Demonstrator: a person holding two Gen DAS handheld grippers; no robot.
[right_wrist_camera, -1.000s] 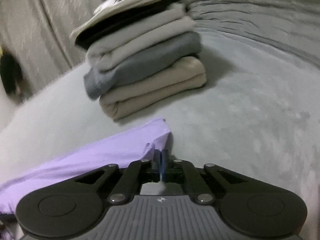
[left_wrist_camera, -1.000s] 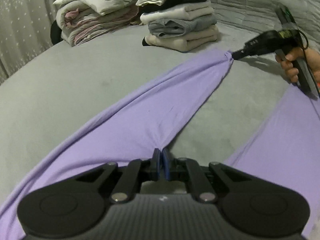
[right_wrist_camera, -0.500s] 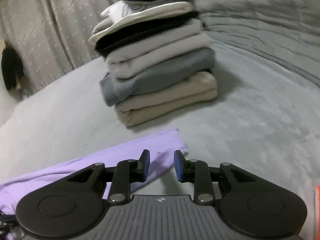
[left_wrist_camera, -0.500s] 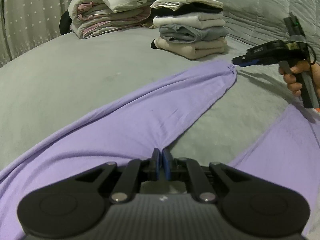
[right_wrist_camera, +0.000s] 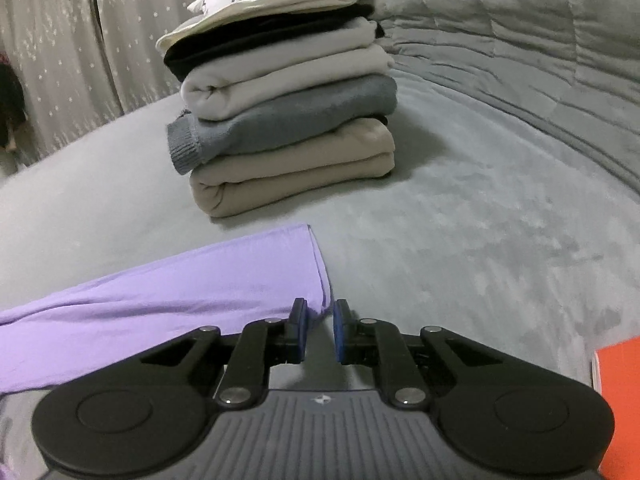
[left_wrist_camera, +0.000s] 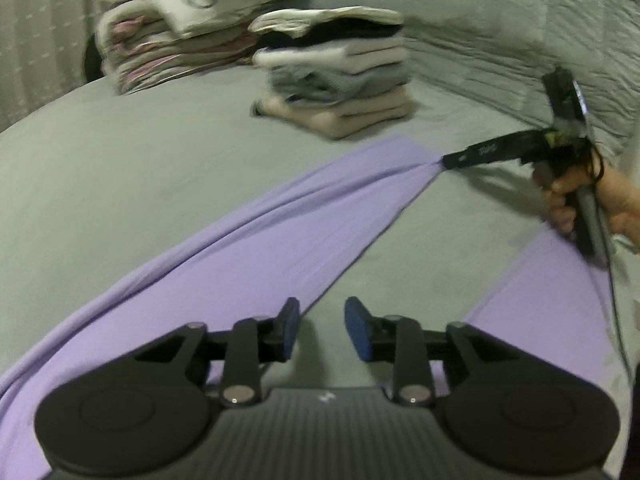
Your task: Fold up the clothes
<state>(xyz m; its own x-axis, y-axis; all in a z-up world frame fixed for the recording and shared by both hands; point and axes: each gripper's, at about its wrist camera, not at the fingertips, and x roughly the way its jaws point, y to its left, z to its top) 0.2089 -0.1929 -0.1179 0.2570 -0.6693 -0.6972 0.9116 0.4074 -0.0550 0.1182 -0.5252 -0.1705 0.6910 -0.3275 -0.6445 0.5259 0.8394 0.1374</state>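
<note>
A purple garment (left_wrist_camera: 280, 240) lies stretched in a long band across the grey bed (left_wrist_camera: 120, 180). Another part of it (left_wrist_camera: 552, 300) lies at the right. My left gripper (left_wrist_camera: 322, 330) is opening and holds nothing; the cloth's edge runs just past its left finger. My right gripper (right_wrist_camera: 320, 328) is closing, with the band's far corner (right_wrist_camera: 316, 264) between its pads, which still stand a little apart. In the left wrist view the right gripper (left_wrist_camera: 446, 160), held by a hand (left_wrist_camera: 560, 200), meets the gathered end of the band.
A stack of folded clothes (right_wrist_camera: 288, 120) stands just beyond the purple corner. A second pile of folded bedding (left_wrist_camera: 172, 40) sits further back left. A quilted grey cover (right_wrist_camera: 520, 40) rises behind. Something orange (right_wrist_camera: 618, 400) shows at the right edge.
My left jaws have opened and let go of the purple cloth. My right jaws opened half a second ago and have since narrowed around the band's corner, which looks gathered at the tip again.
</note>
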